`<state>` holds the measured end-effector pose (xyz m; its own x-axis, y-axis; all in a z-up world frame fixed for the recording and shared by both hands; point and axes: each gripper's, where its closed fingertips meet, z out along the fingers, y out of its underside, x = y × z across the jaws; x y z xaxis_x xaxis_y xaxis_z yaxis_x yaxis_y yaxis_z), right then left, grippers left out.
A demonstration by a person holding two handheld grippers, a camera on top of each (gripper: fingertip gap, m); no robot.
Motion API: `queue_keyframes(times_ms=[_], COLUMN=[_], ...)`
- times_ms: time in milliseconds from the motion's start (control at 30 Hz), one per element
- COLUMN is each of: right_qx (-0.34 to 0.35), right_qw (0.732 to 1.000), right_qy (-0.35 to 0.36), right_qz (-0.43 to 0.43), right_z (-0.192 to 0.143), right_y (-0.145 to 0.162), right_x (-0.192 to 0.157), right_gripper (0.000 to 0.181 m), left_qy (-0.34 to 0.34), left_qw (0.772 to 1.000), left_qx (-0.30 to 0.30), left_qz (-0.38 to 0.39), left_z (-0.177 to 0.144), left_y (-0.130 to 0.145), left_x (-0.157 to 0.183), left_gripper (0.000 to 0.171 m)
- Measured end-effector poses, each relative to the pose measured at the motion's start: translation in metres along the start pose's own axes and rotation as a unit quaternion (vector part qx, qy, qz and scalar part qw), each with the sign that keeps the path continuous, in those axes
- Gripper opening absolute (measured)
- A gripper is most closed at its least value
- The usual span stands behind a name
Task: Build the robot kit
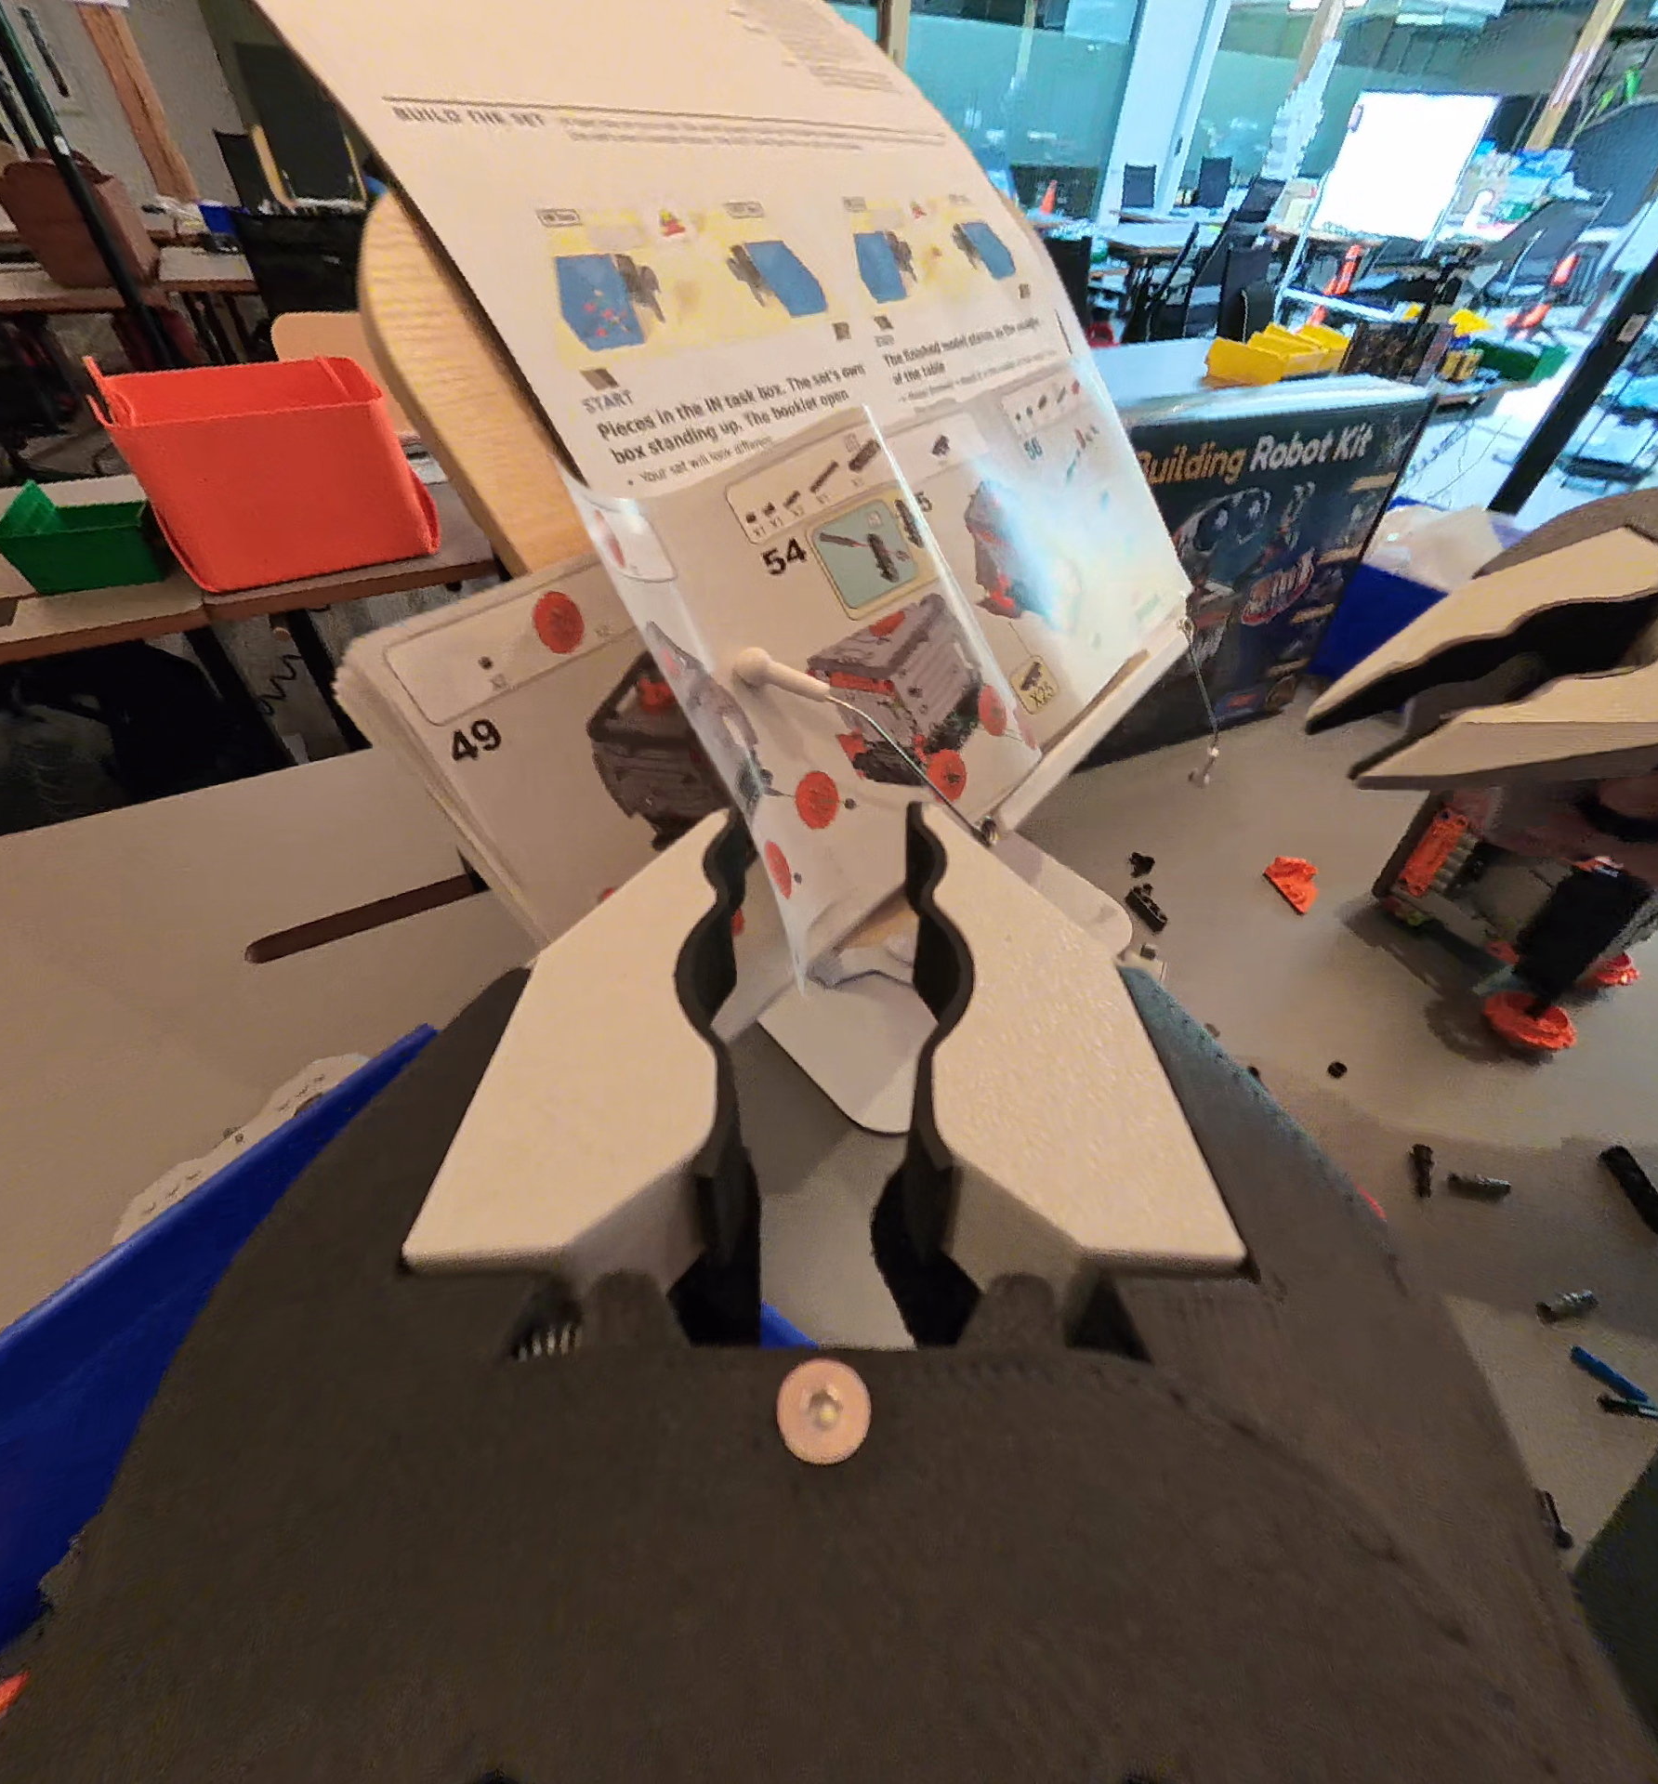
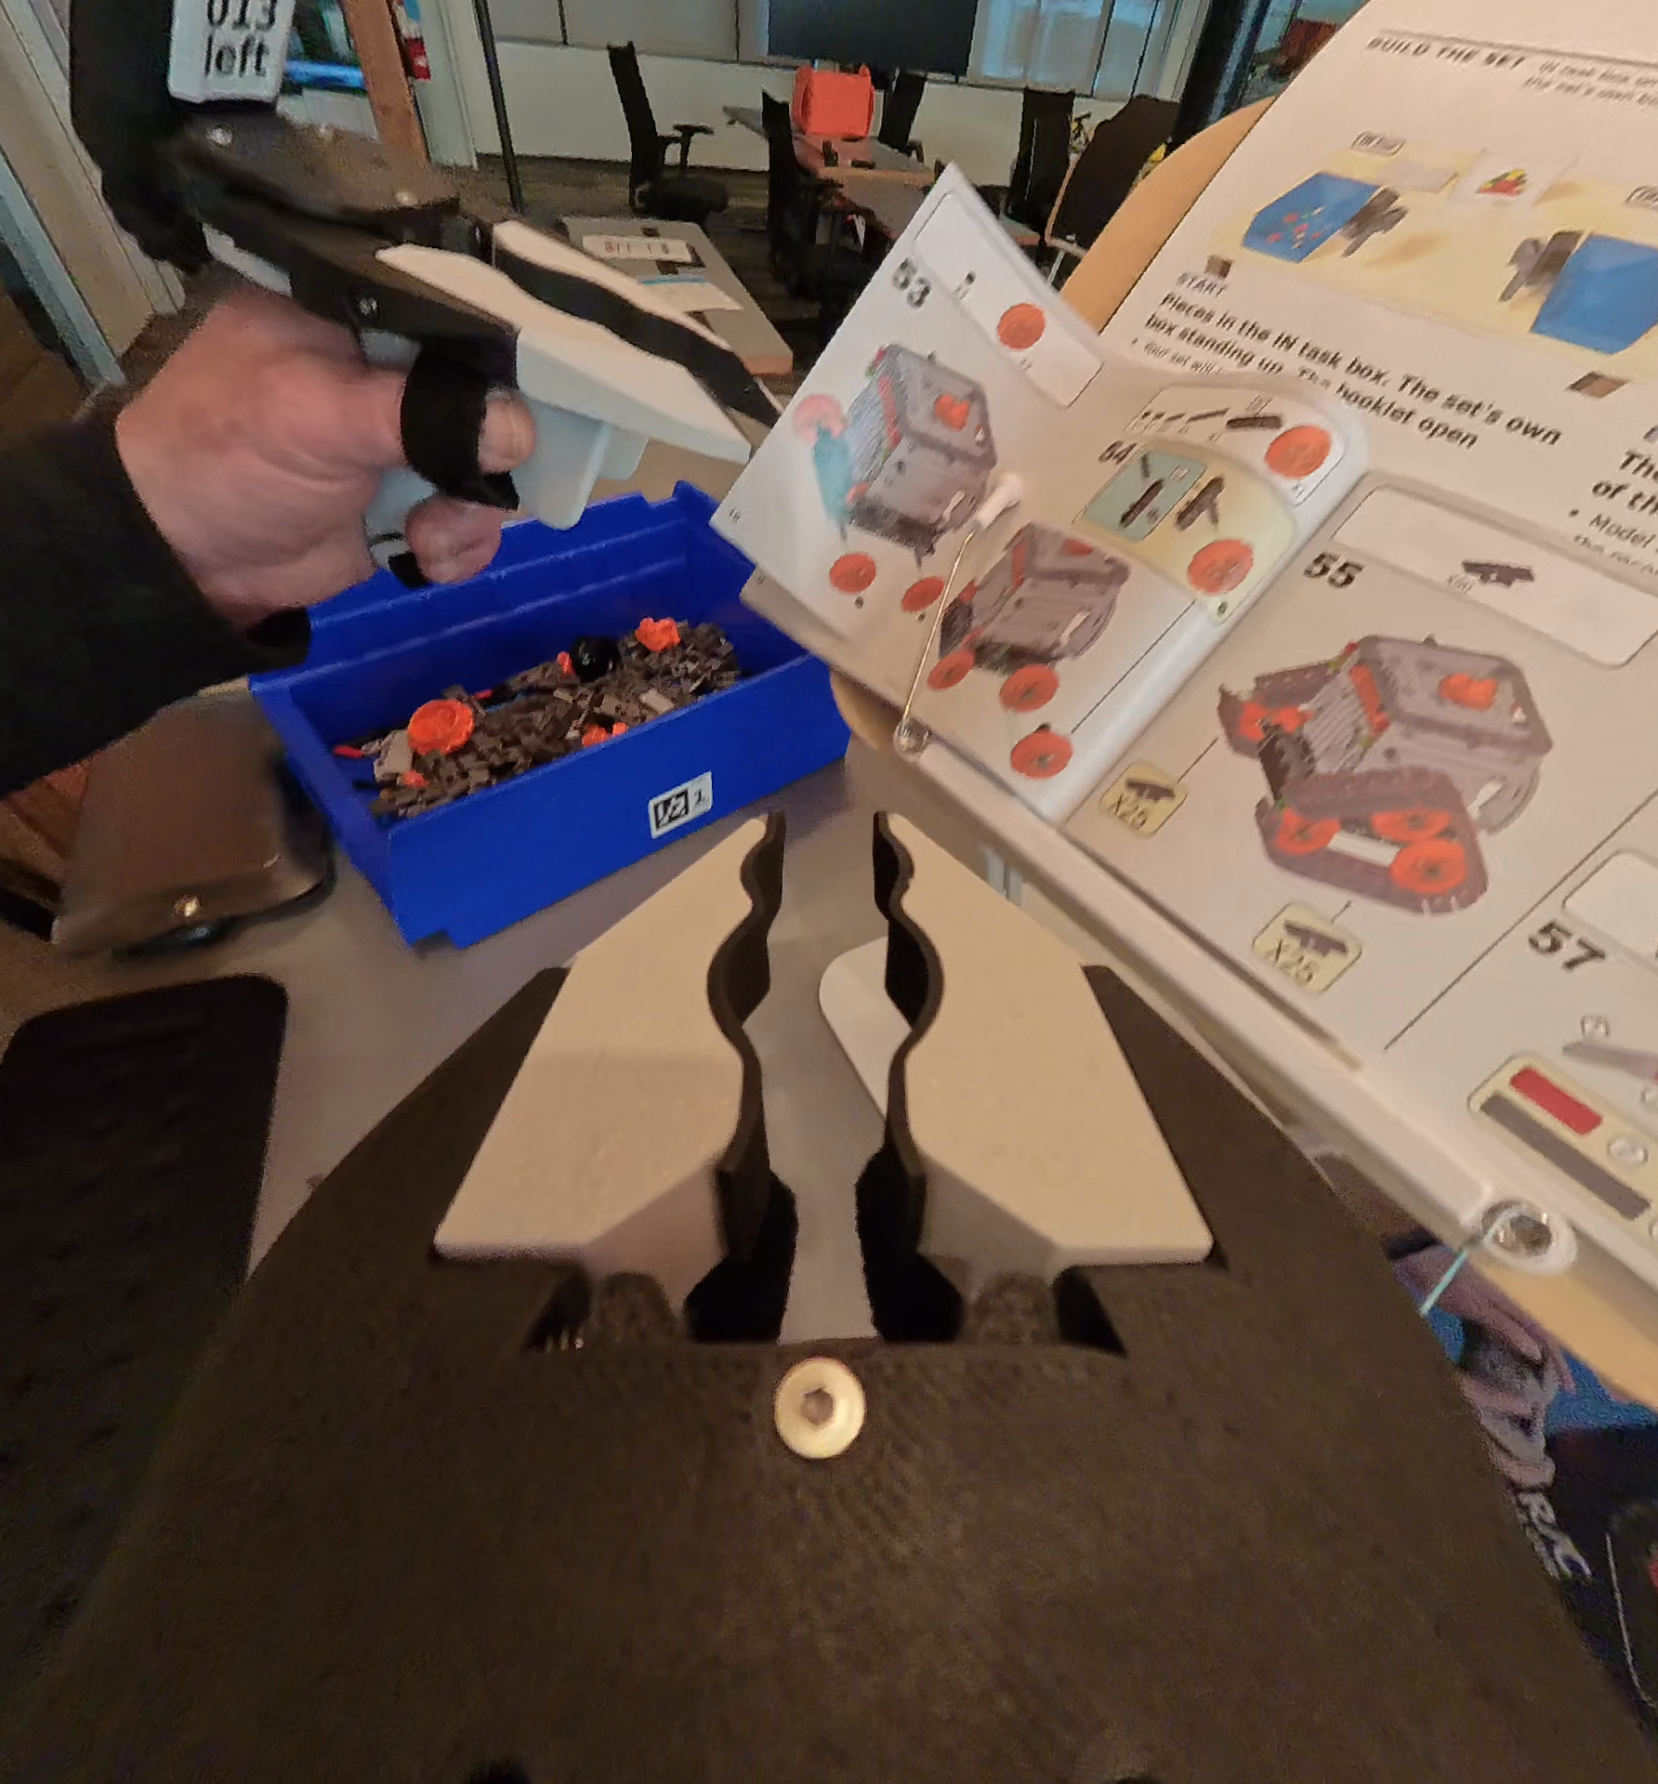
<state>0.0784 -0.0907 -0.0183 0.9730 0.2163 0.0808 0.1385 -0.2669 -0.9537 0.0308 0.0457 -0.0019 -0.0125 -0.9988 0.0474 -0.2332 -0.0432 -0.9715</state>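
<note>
Left wrist view, from the left: green bin (image 1: pixel 72 541) touching orange bin (image 1: pixel 265 473) on a far bench. Nearer, a corner of the blue bin (image 1: pixel 130 1303) at the lower edge, on the grey table (image 1: pixel 178 917). At centre, the left gripper (image 1: pixel 820 840), moderately parted. Between its fingertips, unclamped, the raised leaf (image 1: pixel 854 618) of the open booklet (image 1: pixel 516 695), curling up off the page stack; contact with either pad not discernible. Across the leaf, the white-tipped wire page holder (image 1: pixel 777 671). Behind, a large instruction sheet (image 1: pixel 709 241) leaning on a curved wooden stand (image 1: pixel 449 386). To the right, a dark kit box (image 1: pixel 1269 541) standing upright, then scattered loose pieces (image 1: pixel 1289 878) on the table. At far right, the right gripper (image 1: pixel 1332 748) above a partly built model (image 1: pixel 1520 898) with orange wheels.

Right wrist view, from the left: a hand (image 2: pixel 265 454) around the handle of the left gripper (image 2: pixel 758 415), whose tips meet the left edge of the raised leaf (image 2: pixel 951 463). Below, the blue bin (image 2: pixel 555 840) filled with dark and orange pieces (image 2: pixel 555 705). At centre, the right gripper (image 2: pixel 830 830), narrowly parted and empty, over bare table (image 2: pixel 400 985) and the white stand base (image 2: pixel 854 1023). At right, the booklet (image 2: pixel 1385 724), tilted on its stand.
</note>
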Motion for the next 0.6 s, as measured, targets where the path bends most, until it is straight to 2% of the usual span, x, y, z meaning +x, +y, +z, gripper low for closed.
queue_keyframes(times_ms=[267,600], right_qx=[-0.036,-0.057], right_qw=[0.999,0.997], right_qy=[-0.029,-0.022], right_qz=[0.005,0.036], right_z=[-0.031,-0.062], right_y=[0.042,0.080], right_x=[-0.037,-0.054], right_gripper=[0.019,0.020], left_qy=[0.016,0.075], left_qw=[0.999,0.990], left_qx=[-0.032,-0.115], left_qz=[0.005,0.029], left_z=[-0.013,-0.016], left_y=[0.024,0.081], left_x=[0.027,0.078], left_gripper=[0.032,0.029])
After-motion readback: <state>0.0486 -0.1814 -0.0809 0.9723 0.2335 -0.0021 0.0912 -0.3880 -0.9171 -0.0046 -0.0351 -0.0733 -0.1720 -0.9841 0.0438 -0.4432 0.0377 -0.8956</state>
